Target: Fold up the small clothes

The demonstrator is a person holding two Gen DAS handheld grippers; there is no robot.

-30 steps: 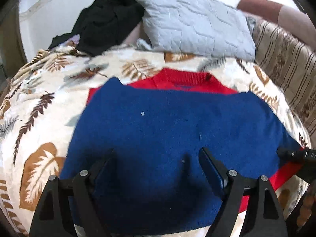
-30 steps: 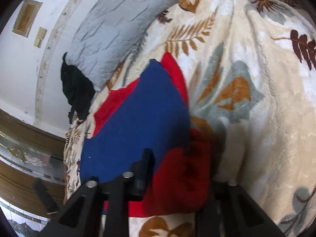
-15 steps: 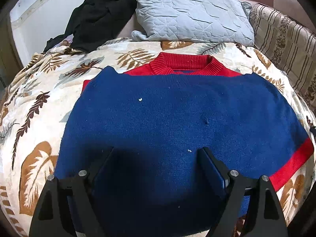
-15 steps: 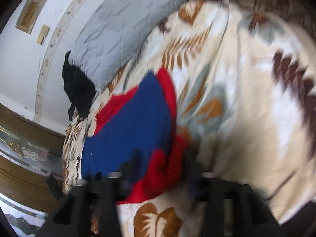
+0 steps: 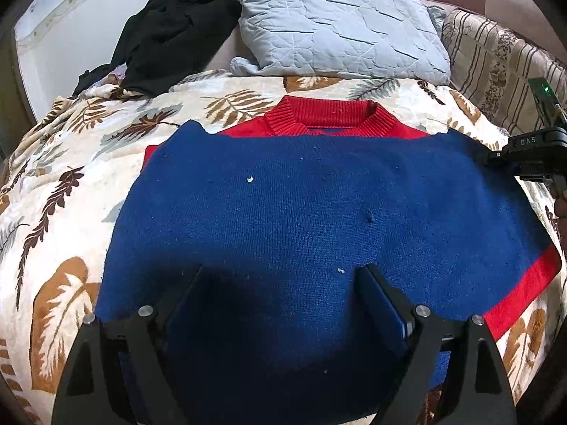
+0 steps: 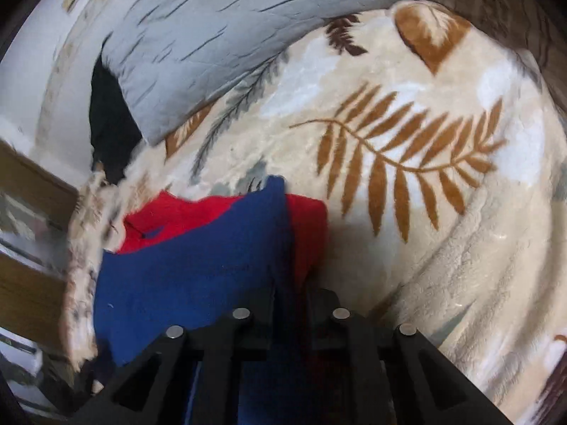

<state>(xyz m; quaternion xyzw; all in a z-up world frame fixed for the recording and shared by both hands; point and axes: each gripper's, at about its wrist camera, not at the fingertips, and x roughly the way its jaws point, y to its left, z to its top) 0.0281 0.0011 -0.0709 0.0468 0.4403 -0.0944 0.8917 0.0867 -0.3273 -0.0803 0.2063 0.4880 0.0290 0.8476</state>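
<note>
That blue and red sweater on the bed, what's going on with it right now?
A person with a handheld gripper in each hand is folding the blue and red knit sweater, which lies spread on the leaf-patterned fleece blanket. The left gripper hangs over the sweater's near part with its jaws wide and nothing between them. The right gripper has just been closing its jaws, and they now pinch the sweater's right edge. A grey quilted pillow and black clothing lie beyond.

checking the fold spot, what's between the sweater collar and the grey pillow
Only a bare strip of leaf-print blanket lies between the red collar and the grey pillow; the left wrist view shows it.
</note>
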